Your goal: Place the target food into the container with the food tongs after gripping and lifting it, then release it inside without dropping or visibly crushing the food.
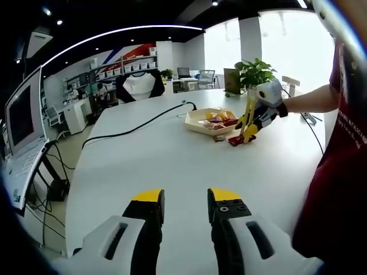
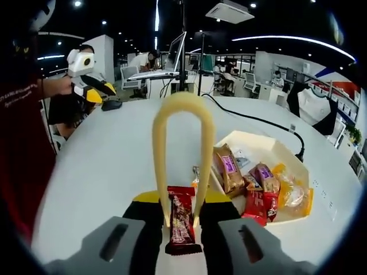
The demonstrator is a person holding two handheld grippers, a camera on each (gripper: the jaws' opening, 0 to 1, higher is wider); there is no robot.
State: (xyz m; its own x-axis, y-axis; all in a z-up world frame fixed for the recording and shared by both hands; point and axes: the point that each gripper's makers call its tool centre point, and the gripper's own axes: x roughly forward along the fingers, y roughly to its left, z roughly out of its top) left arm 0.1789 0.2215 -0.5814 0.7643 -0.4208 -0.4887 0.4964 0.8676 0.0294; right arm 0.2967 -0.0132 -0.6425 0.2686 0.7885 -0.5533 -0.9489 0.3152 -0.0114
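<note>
White and broad, the bench [image 1: 172,154] is set in an open office, with shelving and desks seen behind it. A black cable [image 1: 137,127] is laid across its top. In the left gripper view, the left tongs [image 1: 185,203] are held low over bare bench surface, the two yellow-tipped jaws parted with nothing between them.

In the right gripper view, the right tongs [image 2: 182,209] are closed on a pair of pale yellow food tongs [image 2: 182,149], whose looped end is pointed away from the camera. Between the arms of the food tongs a dark red snack bar [image 2: 181,226] is gripped — whether it is touching the bench or raised just off it cannot be told. Just beside it, to the right, a cream tray [image 2: 269,146] is seen, holding several wrapped snacks [image 2: 258,183]; the bar is outside the tray's near rim.

From the left gripper view the same tray [image 1: 194,121] is seen across the bench, with the right tongs [image 1: 250,127] beside it.
</note>
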